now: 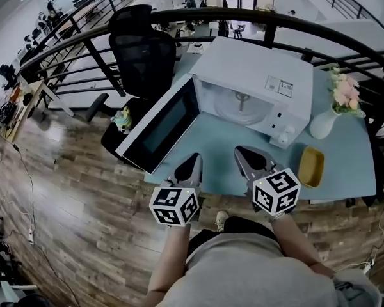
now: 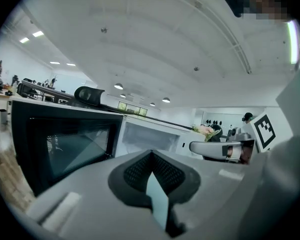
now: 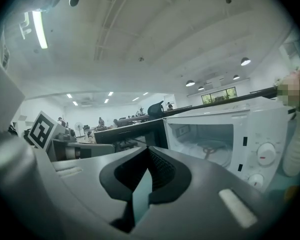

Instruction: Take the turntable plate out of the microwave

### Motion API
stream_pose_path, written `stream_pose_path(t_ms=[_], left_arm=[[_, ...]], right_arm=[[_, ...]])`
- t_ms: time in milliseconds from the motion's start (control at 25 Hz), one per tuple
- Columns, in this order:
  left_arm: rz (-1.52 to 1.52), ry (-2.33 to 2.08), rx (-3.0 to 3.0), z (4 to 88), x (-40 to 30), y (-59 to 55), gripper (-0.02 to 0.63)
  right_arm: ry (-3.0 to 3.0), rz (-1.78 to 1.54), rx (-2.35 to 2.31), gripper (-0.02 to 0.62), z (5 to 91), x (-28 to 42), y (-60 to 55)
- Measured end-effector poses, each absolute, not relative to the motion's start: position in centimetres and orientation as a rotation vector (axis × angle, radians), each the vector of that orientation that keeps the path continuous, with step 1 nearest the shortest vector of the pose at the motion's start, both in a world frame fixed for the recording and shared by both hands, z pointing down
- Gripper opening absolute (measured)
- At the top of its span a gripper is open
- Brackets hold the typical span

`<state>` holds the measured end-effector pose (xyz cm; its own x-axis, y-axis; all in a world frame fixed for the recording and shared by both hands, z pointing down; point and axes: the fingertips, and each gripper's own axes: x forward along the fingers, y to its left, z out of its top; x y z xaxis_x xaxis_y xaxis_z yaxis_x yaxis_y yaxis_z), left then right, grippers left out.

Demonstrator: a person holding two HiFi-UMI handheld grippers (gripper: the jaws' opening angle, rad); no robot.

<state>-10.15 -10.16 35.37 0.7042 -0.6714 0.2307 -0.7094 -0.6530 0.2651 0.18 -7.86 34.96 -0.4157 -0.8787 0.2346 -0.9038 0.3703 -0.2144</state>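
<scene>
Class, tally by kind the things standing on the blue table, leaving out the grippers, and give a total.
Microwave: 1
Vase: 1
Yellow dish: 1
Total: 3

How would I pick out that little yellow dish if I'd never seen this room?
Find the pale blue table with the white microwave, its door swung open. Just right of the microwave, in front of the white vase of pink flowers, lies the dish. It is the only yellow thing there, shallow and oblong.
</scene>
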Motion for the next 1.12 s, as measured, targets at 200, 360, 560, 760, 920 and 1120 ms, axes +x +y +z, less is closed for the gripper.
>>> stream_pose_path(t_ms=[200,360,560,760,920,1120], left_arm=[[0.093,-1.039,2.566,35.7,-7.8,-11.9,0.000],[0.114,-1.004,2.570,36.2,-6.5,-12.8,0.000],[0.141,-0.961,2.563,36.7,-5.3,-13.7,0.000],[0.179,-0.876,2.568,37.7,-3.1,-14.0,0.000],[0.231,-0.799,2.586,38.4,-1.6,-13.8,0.000],[0.274,-0.736,2.582,39.0,-1.6,-15.0,0.000]], right_arm=[[-2.497,0.507,1.672,0.018,36.1,2.1,-9.3],[-2.485,0.532,1.687,0.018,36.5,3.1,-10.2],[-2.449,0.574,1.727,0.018,37.1,4.6,-9.9],[-2.386,0.639,1.802,0.018,38.7,6.6,-10.1],[-2.341,0.692,1.848,0.018,39.8,7.2,-10.3],[-2.291,0.746,1.901,0.018,40.6,7.1,-11.4]])
